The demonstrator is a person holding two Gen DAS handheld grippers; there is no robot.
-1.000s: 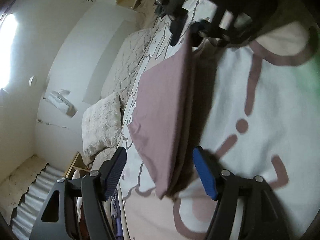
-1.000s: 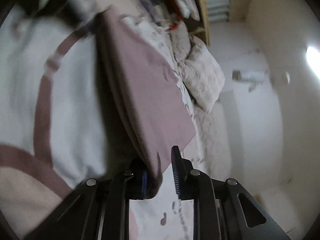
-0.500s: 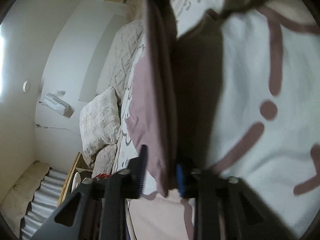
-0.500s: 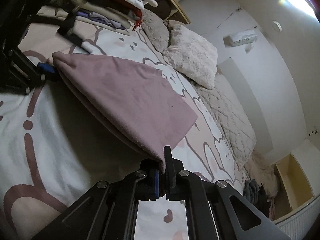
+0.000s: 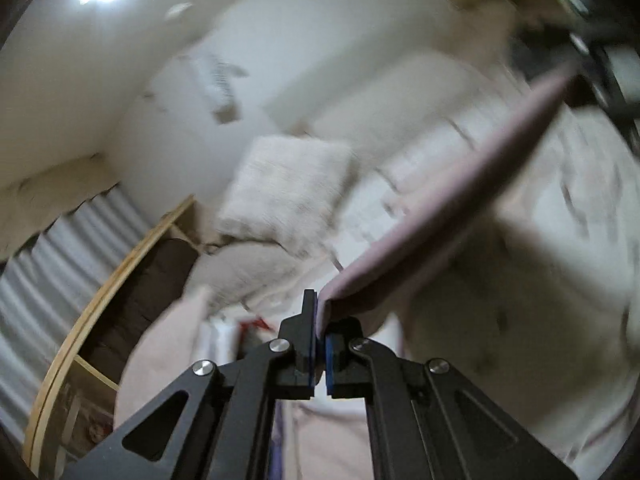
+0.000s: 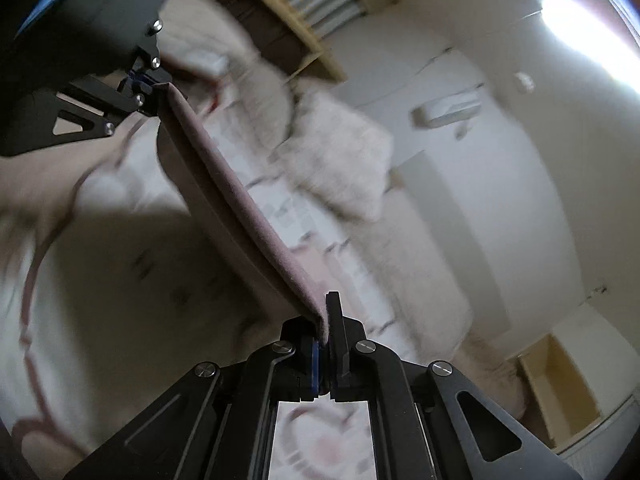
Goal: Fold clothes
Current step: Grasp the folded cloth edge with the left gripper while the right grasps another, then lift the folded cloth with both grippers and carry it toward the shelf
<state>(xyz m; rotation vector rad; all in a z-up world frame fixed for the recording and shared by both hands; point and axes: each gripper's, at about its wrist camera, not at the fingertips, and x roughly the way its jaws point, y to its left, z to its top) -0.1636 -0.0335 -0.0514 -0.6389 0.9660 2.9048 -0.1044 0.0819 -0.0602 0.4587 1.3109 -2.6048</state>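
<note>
We've got our left gripper (image 5: 319,330) clamped on one corner of the mauve folded garment (image 5: 448,196), jaws having just closed onto the cloth. Our right gripper (image 6: 325,332) is pinched tight on the opposite corner. The garment hangs stretched between them, above the patterned bedspread (image 6: 80,264), with a fluffy pillow (image 6: 340,160) beyond.

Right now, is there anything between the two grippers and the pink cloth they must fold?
No. The left gripper and the right gripper are each shut directly on a corner of the pink cloth, held stretched above the bed.
</note>
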